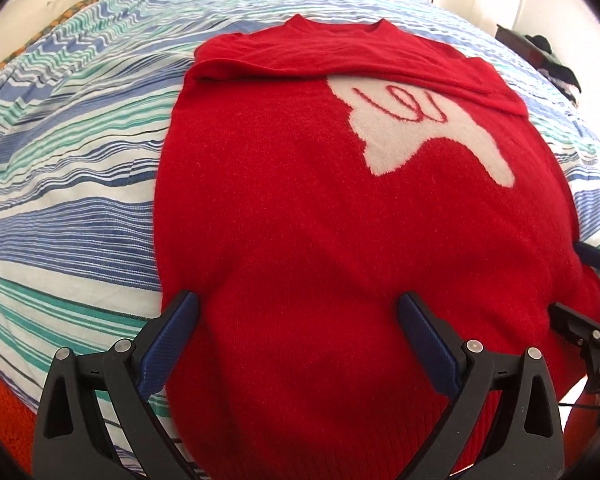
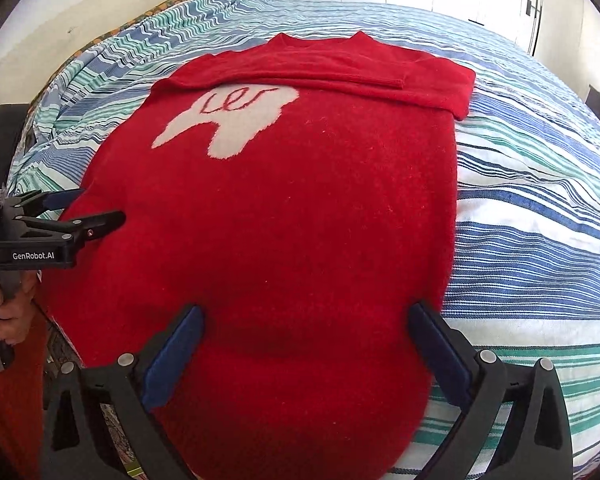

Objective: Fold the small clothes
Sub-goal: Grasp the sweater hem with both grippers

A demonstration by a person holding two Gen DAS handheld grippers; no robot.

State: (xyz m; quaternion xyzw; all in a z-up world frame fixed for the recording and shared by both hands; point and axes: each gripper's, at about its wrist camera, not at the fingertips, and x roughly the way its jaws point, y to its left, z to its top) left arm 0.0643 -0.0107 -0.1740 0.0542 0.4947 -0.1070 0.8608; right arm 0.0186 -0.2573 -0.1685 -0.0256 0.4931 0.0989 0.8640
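Red sweater (image 1: 300, 220) lies flat on striped bed (image 1: 80, 208), sleeves folded across chest; my left tongs (image 1: 298, 340) and right tongs (image 2: 304, 352) both gape empty over hem; I'd pinch both hem corners evenly, lift twd collar.

I see the sweater (image 1: 300, 220) as fuzzy red knit wool, matt, with ribbed knit along its hem at 6 o'clock and a paler, flat-knit patch (image 1: 416, 132) at 1 o'clock. The bedcover (image 1: 80, 168) under it looks like woven cotton, striped, matt and lightly creased. My left gripper (image 1: 298, 312) has matt black plastic arms, blue ridged rubbery fingers (image 1: 168, 344) and small shiny metal pins. The right gripper (image 2: 304, 320) is built the same.
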